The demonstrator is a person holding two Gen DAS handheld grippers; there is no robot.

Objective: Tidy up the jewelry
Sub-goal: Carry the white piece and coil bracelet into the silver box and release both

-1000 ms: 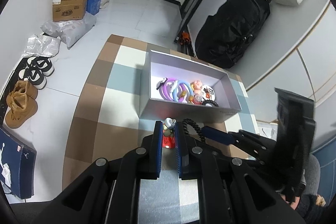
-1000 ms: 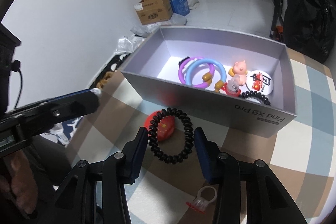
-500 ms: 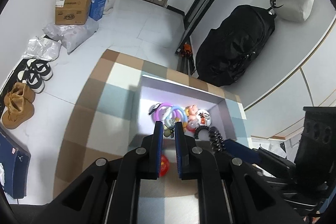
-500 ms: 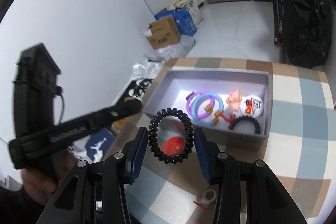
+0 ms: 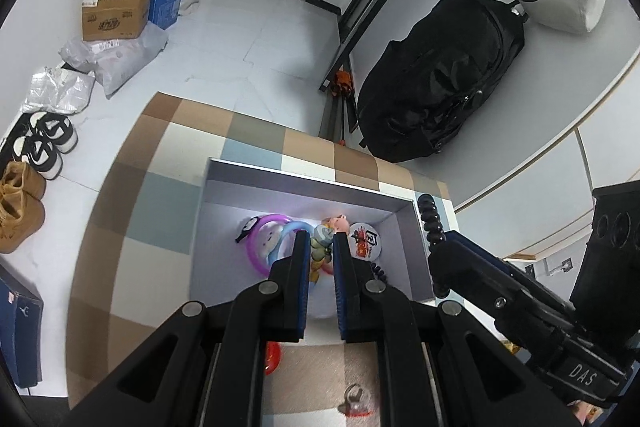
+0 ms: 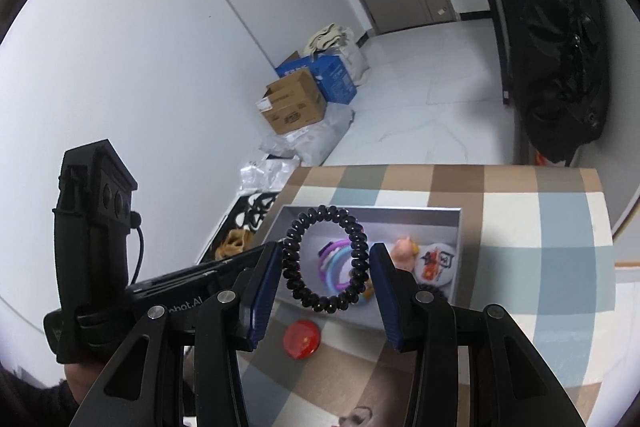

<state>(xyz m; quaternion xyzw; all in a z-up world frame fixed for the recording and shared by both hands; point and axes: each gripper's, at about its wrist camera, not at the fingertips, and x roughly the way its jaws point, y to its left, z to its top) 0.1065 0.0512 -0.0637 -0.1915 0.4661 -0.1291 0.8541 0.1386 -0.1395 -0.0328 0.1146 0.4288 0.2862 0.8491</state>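
Note:
My left gripper point(image 5: 320, 247) is shut on a small grey-green charm point(image 5: 321, 245) and holds it above the open grey box point(image 5: 200, 227). The box holds purple and blue rings point(image 5: 264, 247), a pink pig figure point(image 5: 339, 222) and a round badge point(image 5: 365, 241). My right gripper point(image 6: 326, 263) is shut on a black coil bracelet point(image 6: 325, 261), raised over the same box point(image 6: 452, 223). A red disc point(image 6: 302, 338) and a clear ring point(image 6: 356, 419) lie on the checked cloth in front of the box.
The checked cloth point(image 5: 132, 227) covers a low table. On the floor stand cardboard boxes point(image 5: 116, 9), plastic bags, shoes point(image 5: 44, 143) and a black bag point(image 5: 436, 83). My right gripper's body shows in the left wrist view point(image 5: 520, 307).
Both grippers have risen and moved forward over the box, each carrying its item. The table and box now look smaller and farther below.

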